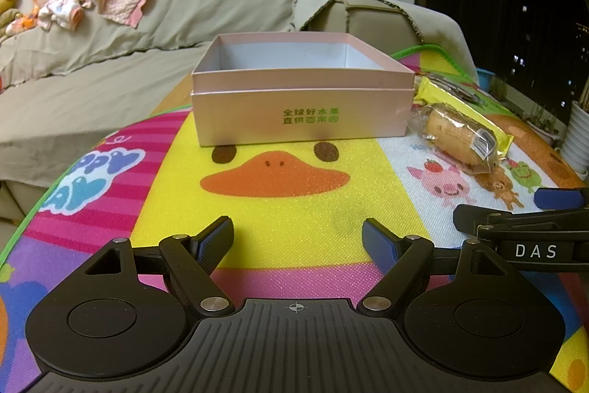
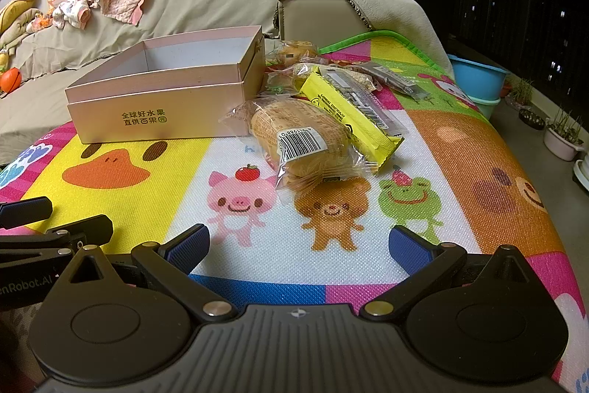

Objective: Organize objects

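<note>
**Pink box open, snacks heaped beside it**

Pink card forms the open box (image 1: 300,98), sitting at frame centre in the left wrist view on a cartoon-printed mat (image 1: 294,209) over the surface. Just right of it lie a wrapped bun (image 2: 298,139) and a yellow packet (image 2: 349,109), touching each other, with more wrapped snacks behind. The left tongs (image 1: 298,242) and right tongs (image 2: 298,245) both stand wide apart at lower frame, holding nothing.
</note>
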Tool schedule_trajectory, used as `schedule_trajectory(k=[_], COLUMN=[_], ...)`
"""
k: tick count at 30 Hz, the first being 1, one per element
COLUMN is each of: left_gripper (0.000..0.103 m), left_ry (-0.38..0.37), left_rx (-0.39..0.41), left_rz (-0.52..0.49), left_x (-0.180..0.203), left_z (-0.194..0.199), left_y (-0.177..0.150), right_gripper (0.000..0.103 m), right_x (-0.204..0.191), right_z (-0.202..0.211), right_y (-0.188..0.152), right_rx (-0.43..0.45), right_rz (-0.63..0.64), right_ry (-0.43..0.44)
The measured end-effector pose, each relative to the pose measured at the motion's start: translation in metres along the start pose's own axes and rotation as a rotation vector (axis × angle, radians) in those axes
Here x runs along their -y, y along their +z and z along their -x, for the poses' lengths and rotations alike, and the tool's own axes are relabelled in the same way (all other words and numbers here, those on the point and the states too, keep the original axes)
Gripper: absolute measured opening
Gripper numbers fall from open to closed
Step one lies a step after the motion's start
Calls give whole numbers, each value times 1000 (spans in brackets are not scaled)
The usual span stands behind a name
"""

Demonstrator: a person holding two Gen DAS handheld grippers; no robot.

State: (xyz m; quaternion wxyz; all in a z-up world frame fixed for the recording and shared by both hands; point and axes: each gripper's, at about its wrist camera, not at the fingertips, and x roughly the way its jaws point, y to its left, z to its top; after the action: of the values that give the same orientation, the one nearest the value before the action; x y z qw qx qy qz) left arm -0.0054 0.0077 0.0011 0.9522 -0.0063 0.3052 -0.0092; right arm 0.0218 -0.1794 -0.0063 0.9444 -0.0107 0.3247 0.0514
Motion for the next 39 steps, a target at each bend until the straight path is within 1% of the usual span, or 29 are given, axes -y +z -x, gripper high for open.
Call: schedule_trajectory(k=[19, 20, 39], left_gripper=[84, 84, 86], left_ry=[8, 6, 17], left_rx=[-3, -3, -6], left_rz=[-14, -12, -1], left_x=[2, 3, 2], left_z=[-1, -1, -2], left_y=[0, 0, 0], right_gripper=[103, 103, 103], right_x=[-1, -1, 0], right_z=[0, -2, 1], right_y=[1, -2, 0], right_rx=[-4, -4, -3], right_rz=[2, 6, 2], right_ry=[-2, -4, -2])
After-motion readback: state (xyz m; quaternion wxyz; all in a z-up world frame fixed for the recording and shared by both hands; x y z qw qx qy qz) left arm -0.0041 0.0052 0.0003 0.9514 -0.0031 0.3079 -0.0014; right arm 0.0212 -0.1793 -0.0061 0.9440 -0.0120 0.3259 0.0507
